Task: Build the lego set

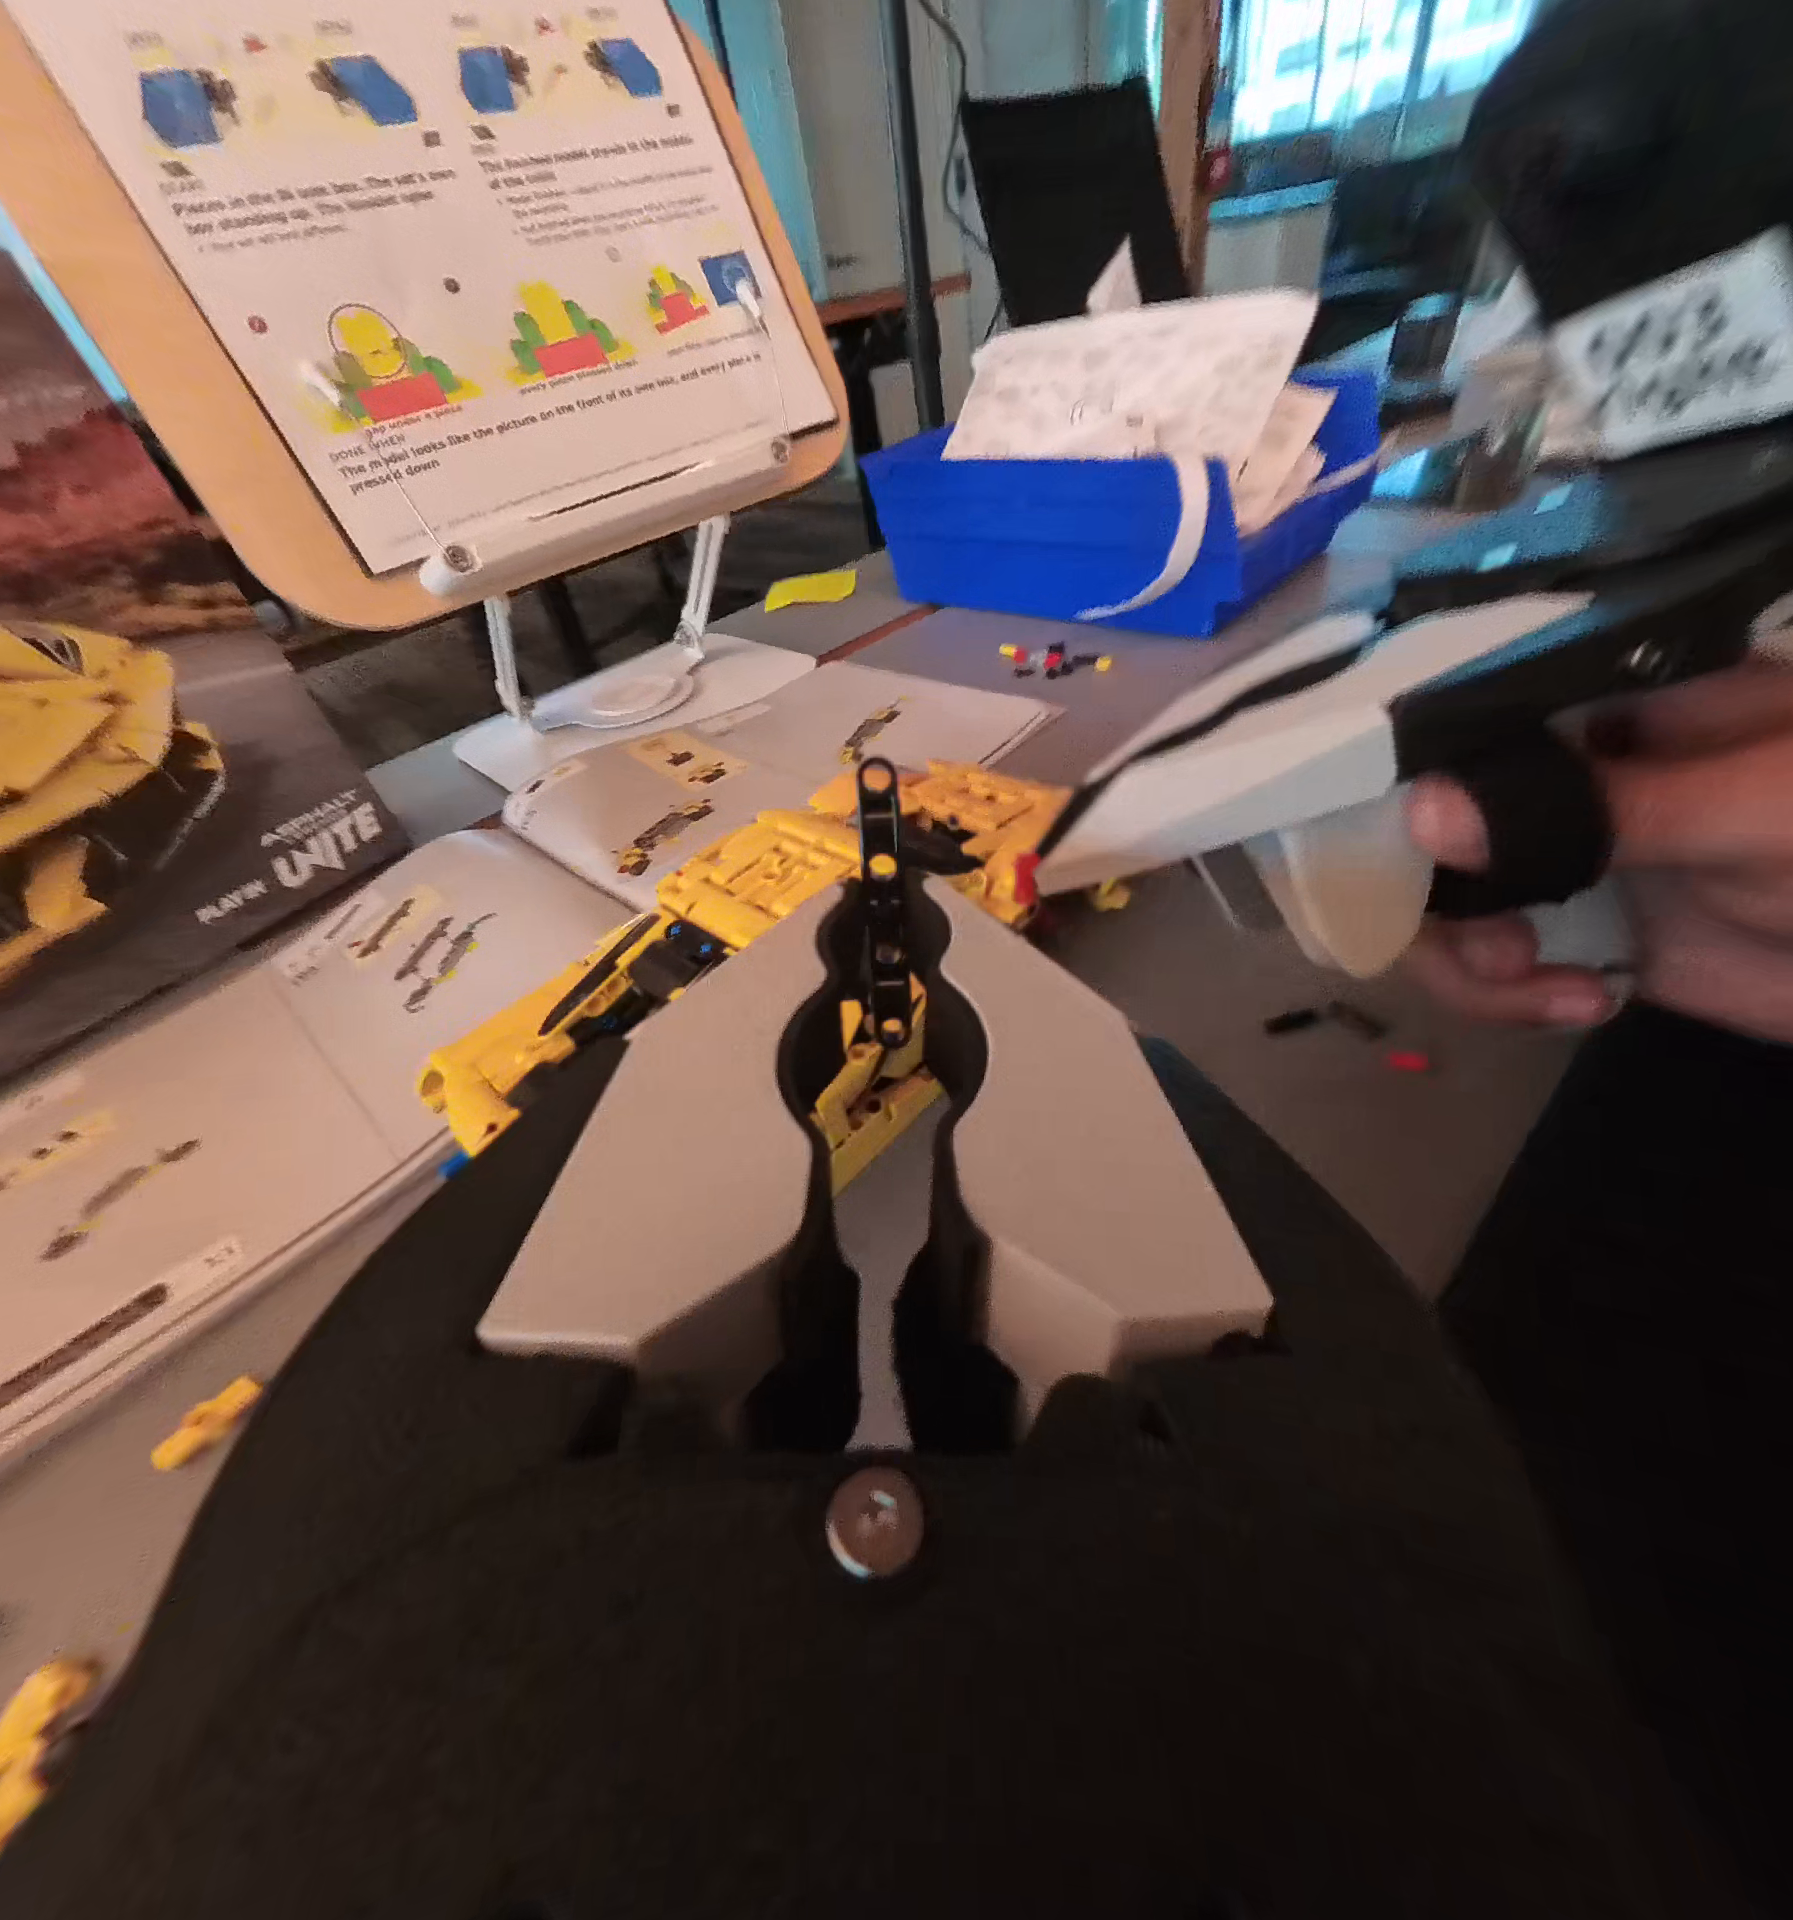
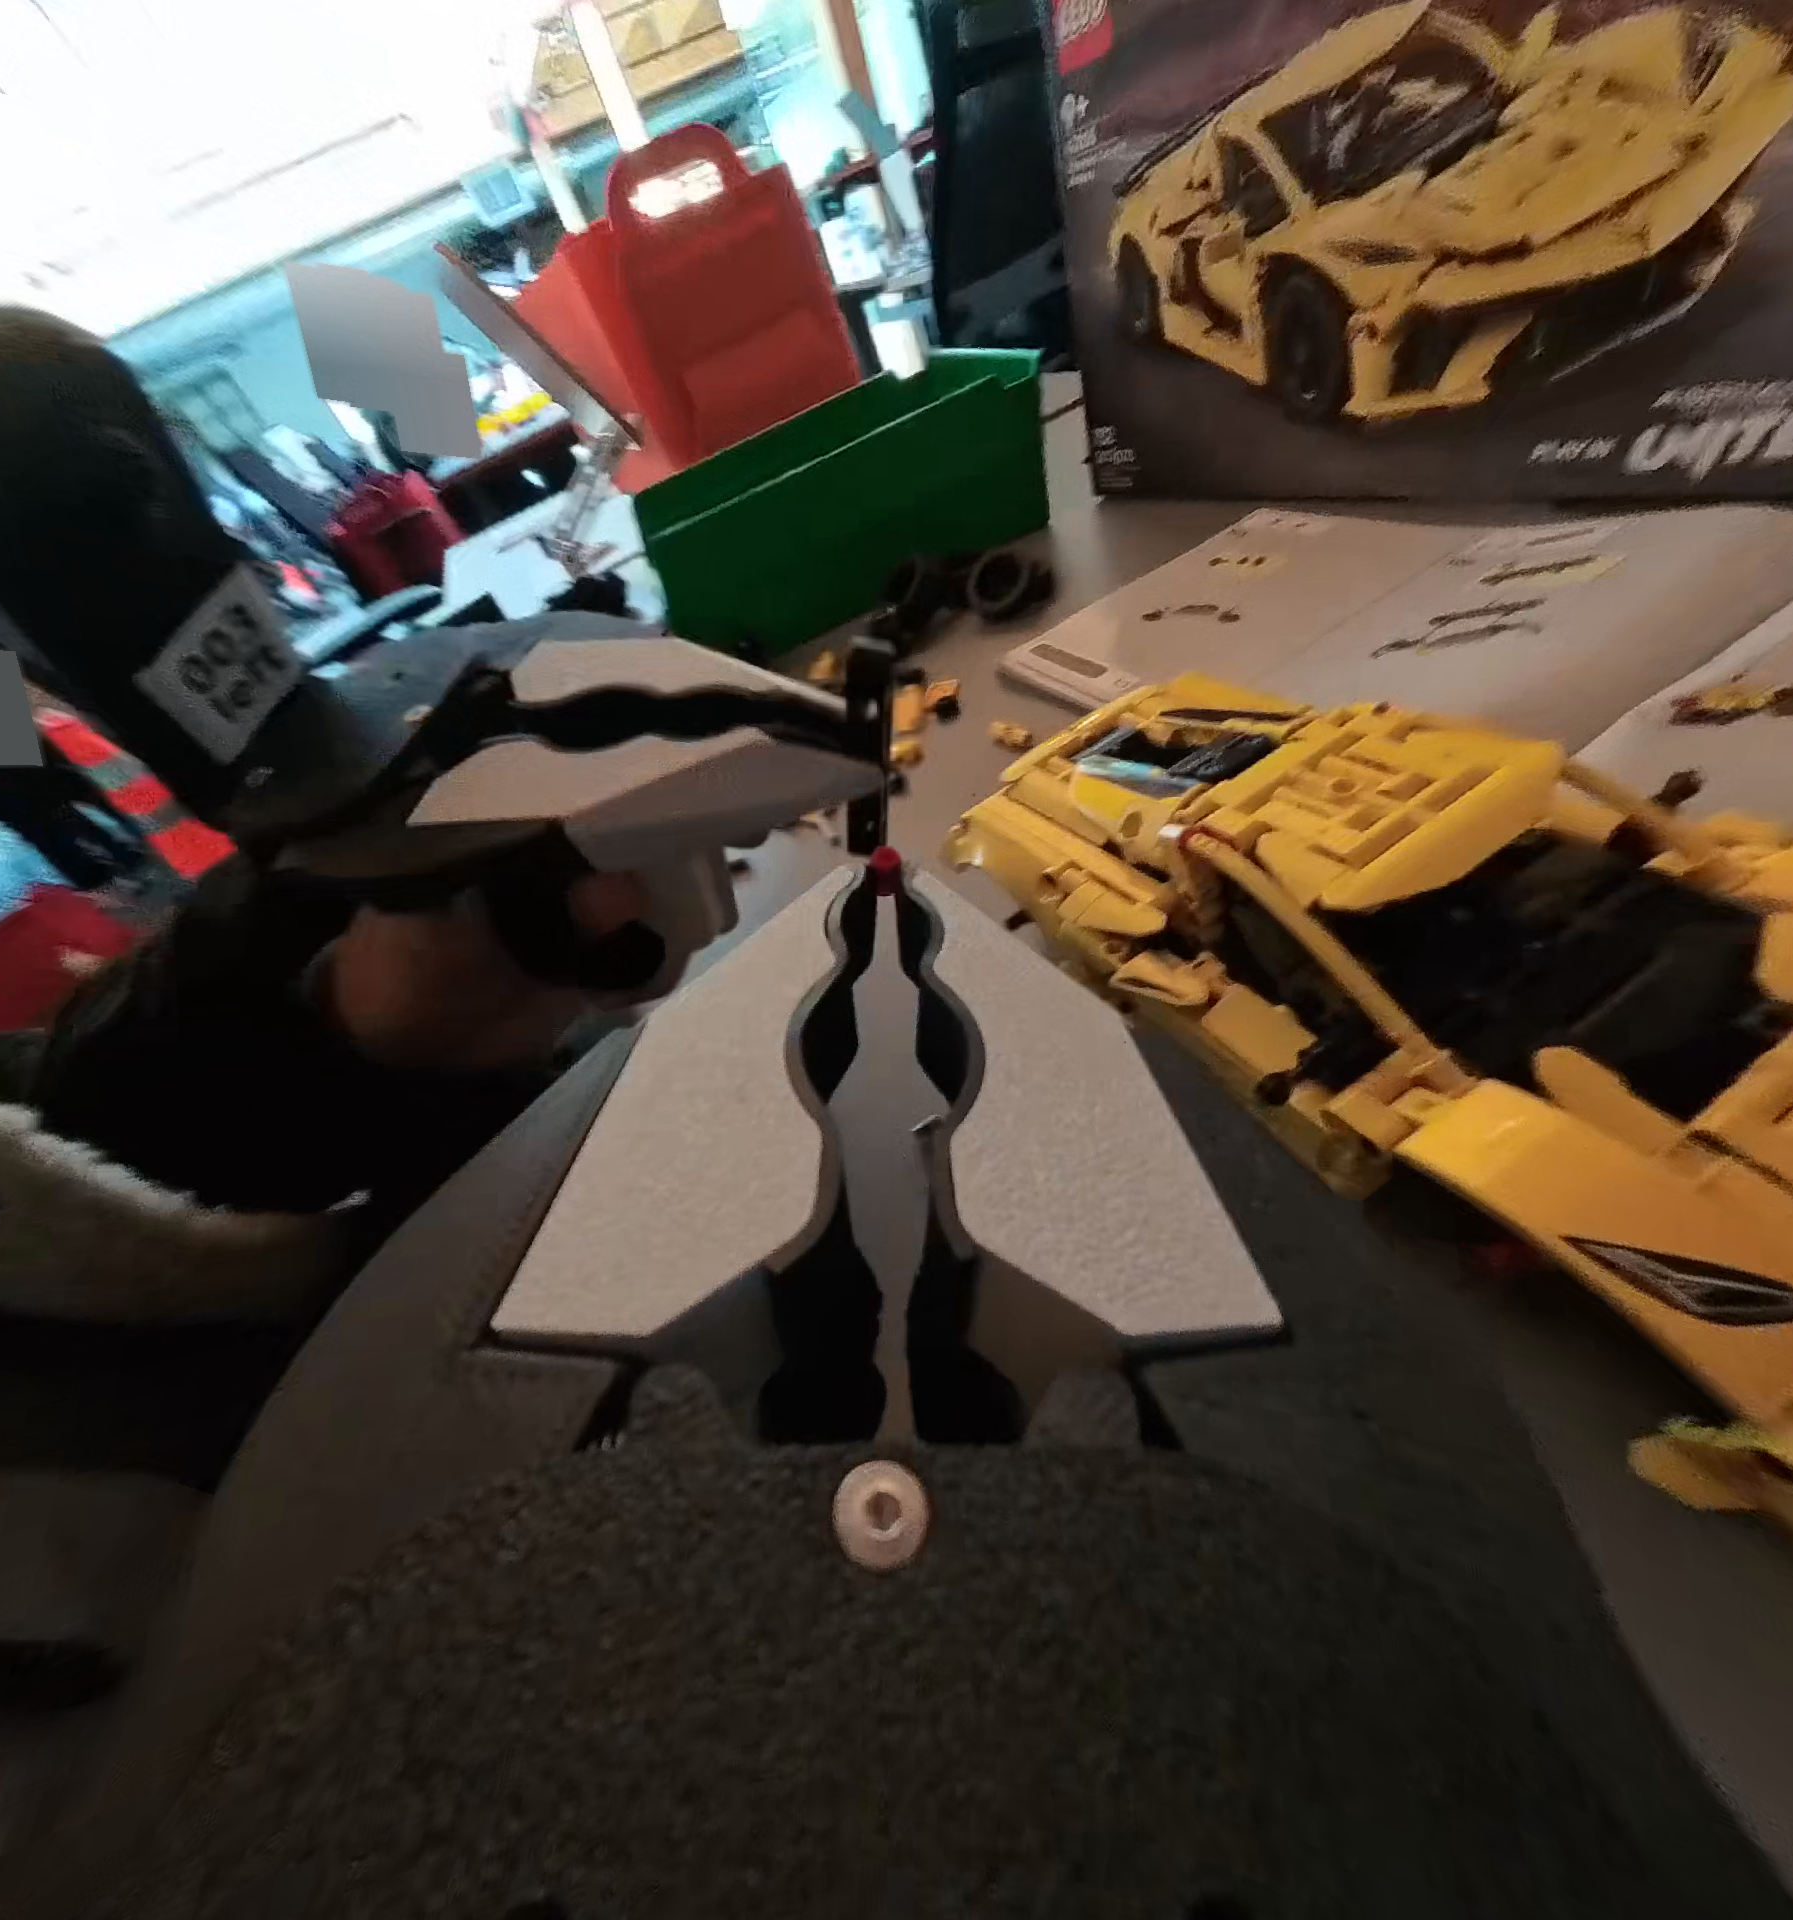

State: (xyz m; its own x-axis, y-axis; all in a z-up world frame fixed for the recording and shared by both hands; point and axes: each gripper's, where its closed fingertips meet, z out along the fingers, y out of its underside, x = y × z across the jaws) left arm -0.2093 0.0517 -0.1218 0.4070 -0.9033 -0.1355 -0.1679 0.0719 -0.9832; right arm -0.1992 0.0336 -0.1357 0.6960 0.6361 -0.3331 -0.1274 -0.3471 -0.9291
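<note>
- Left gripper (image 1: 879, 894), one: fingers pinched on one black beam (image 1: 884, 894), which stands upright between the tips, its upper end sticking out above them, a yellow pin in one of its holes.
- Right gripper (image 2: 884, 883), one: fingers closed on one small red pin (image 2: 884, 860) at the very tips. That pin sits just below the lower end of the black beam; whether they touch cannot be told.
- Hands, two: one gloved hand (image 1: 1619, 831) on the right gripper's handle, one hand (image 2: 476, 956) under the left gripper.
- Yellow car (image 2: 1391, 914), one, partly built: lies on the grey table (image 1: 1287, 1122) just beyond both grippers, resting partly on the booklet.
- Instruction booklet (image 1: 248, 1091), one, open flat under and left of the car.
- Loose pieces: several yellow ones (image 1: 208, 1421) at the table's near left edge; a small cluster (image 1: 1053, 657) before the blue bin; black tyres (image 2: 996, 582) beside the green bin.
- Open room: bare table strip right of the car, between it and the gloved hand.
- Bins, two: blue bin (image 1: 1027, 540) holding papers; green bin (image 2: 850, 520).
- Page stand (image 1: 404, 312), one, behind the booklet.
- Set box (image 2: 1443, 260), one, upright at the far table edge.
- Red bag (image 2: 705, 301), one, behind the green bin.
</note>
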